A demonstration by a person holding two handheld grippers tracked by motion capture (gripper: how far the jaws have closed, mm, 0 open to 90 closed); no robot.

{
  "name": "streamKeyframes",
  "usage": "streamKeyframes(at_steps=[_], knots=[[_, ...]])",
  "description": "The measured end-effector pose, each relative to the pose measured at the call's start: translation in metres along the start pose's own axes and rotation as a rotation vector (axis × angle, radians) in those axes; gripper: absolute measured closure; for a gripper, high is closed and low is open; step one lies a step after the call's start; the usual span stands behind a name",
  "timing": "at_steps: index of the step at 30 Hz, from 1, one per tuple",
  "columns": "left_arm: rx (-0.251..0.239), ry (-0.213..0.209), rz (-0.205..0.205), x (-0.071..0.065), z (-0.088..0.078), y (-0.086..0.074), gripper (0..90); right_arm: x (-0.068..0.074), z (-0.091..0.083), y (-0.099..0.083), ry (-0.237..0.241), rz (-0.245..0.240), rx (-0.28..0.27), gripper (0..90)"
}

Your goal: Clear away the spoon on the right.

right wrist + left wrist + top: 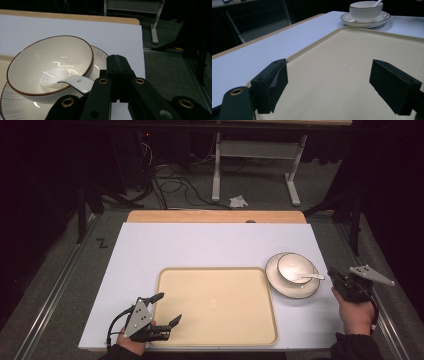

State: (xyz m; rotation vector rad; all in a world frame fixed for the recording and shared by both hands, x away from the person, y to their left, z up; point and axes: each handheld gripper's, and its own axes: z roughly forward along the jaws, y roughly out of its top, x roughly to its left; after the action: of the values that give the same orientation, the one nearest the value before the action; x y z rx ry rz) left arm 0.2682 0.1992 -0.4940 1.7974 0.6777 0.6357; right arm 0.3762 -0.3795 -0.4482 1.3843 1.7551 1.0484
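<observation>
— Two grippers, so start at the left: what is that one doing?

— The left gripper (165, 309) hangs over the near left corner of the cream tray (250, 330), jaws spread wide with nothing between them. In its own view the two black pads (272, 85) frame bare tray surface.

— And the tray itself?

— It lies flat on the white table (200, 245), with nothing on it. It looks like rigid, light plastic with a low raised rim; I judge the rim the only sensible place to pinch it.

— Moving right?

— Just beside the tray's far right corner sits a saucer (280, 290), with a bowl (295, 267) standing on it and a white spoon (312, 277) lying in the bowl, handle over the rim toward the right.

— How would those handle?

— Glazed ceramic, by the shine: hard, slippery and breakable. The bowl rests loose on the saucer, so lifting the saucer alone could let it slide. The spoon's handle is the easiest hold; the bowl's rim would need a firm, square pinch.

— The right gripper?

— The right gripper (120, 65) sits just right of the saucer, jaws pressed together and empty, their tip close to the spoon's handle but not touching it, as far as I can tell.
</observation>
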Motion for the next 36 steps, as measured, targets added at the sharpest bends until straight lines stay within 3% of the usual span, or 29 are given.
streamKeyframes(at_steps=[5, 10, 19, 32, 36], knots=[[0.01, -0.003, -0.003, 0.0, 0.002, 0.0, 15.8, -0.002, 0.004, -0.014, 0.031, 0.0, 0.007, 90.0], [0.013, 0.001, -0.001, 0.0, 0.003, 0.0, 15.8, 0.001, 0.003, -0.017, 0.051, -0.038, -0.006, 90.0], [0.007, 0.002, -0.008, 0.0, 0.002, 0.0, 15.8, 0.005, -0.006, -0.024, 0.08, -0.048, 0.001, 90.0], [-0.002, -0.004, 0.001, -0.001, 0.0, 0.001, 15.8, 0.032, -0.022, -0.03, 0.117, -0.11, 0.0, 90.0], [-0.002, -0.004, 0.004, -0.001, 0.0, 0.001, 15.8, 0.035, -0.025, -0.03, 0.105, -0.115, -0.003, 88.8]])
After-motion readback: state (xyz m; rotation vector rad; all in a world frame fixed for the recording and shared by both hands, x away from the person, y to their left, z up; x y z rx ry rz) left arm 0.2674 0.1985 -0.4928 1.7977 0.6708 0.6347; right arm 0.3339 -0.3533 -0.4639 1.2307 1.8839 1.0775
